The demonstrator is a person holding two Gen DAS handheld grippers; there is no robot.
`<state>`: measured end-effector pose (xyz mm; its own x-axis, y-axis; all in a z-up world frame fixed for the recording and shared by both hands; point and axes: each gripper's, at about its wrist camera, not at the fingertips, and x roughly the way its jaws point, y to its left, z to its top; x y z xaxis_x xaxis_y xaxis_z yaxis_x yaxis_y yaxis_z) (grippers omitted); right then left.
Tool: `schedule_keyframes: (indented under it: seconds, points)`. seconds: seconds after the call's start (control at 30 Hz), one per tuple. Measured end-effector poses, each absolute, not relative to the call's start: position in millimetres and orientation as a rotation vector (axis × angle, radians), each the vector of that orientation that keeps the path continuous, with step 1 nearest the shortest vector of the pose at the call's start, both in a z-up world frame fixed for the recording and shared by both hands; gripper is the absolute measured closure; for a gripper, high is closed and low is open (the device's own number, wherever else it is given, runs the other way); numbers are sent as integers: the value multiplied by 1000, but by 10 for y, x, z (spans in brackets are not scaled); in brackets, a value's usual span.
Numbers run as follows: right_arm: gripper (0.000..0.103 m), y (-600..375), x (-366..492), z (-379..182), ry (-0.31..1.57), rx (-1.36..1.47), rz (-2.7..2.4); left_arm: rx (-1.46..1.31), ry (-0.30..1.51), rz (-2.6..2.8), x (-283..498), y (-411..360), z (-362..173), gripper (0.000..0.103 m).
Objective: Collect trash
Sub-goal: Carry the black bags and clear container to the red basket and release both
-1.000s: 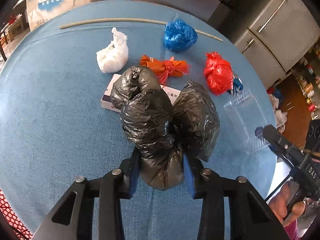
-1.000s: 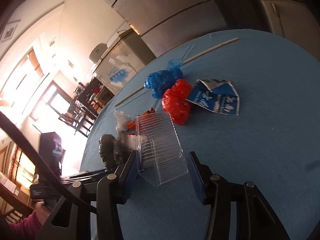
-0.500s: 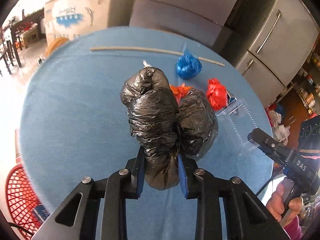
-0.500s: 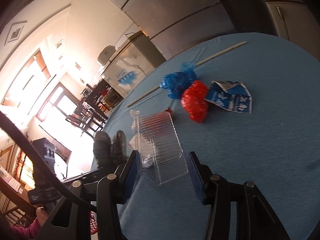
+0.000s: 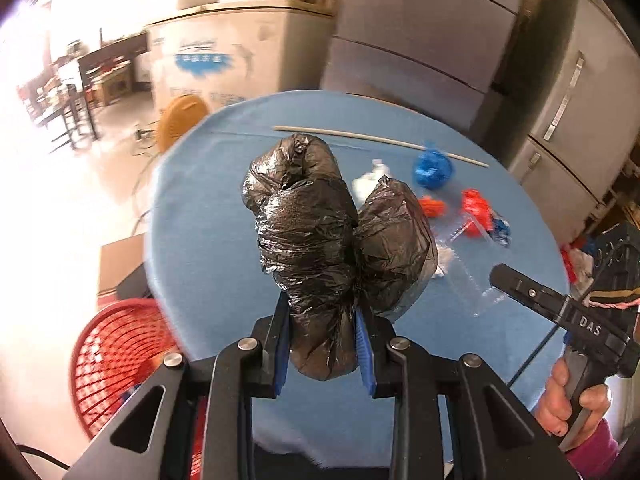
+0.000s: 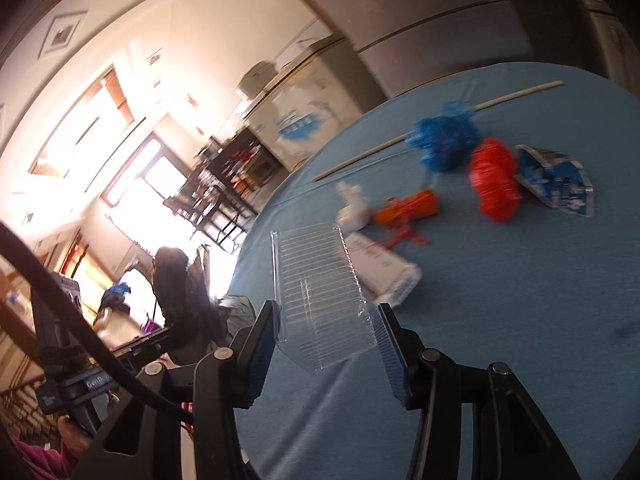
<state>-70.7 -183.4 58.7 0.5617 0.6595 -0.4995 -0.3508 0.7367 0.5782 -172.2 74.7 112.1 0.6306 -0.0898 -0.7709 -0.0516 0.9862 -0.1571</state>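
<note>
My left gripper (image 5: 322,320) is shut on the neck of a knotted black trash bag (image 5: 308,232), which hangs in the air above the blue round table (image 5: 208,240). In the right wrist view the same black bag (image 6: 176,284) shows at the left, past the table's edge. My right gripper (image 6: 326,320) is shut on a ribbed clear plastic container (image 6: 316,280), held just over the table near its front edge. A hand grips the right gripper's handle at the lower right of the left wrist view.
A red mesh basket (image 5: 116,352) stands on the floor left of the table. On the table lie a blue bag (image 6: 444,140), a red bag (image 6: 494,180), an orange bundle (image 6: 412,208), a white bag (image 6: 352,208), a white box (image 6: 380,264), a blue-and-white carton (image 6: 556,180) and a long stick (image 5: 380,142).
The left gripper has lifted the black bag off the table and drawn back to the left, bringing the red basket into view. The right gripper shifted with the clear container still in it.
</note>
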Motion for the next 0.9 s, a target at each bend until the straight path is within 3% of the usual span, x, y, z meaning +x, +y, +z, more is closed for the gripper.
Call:
schedule_keyframes:
  seconds: [0.9]
  points:
    - [51,268,-891,463,915,123,1024,-146,1012,361,-2360,1919,723,73]
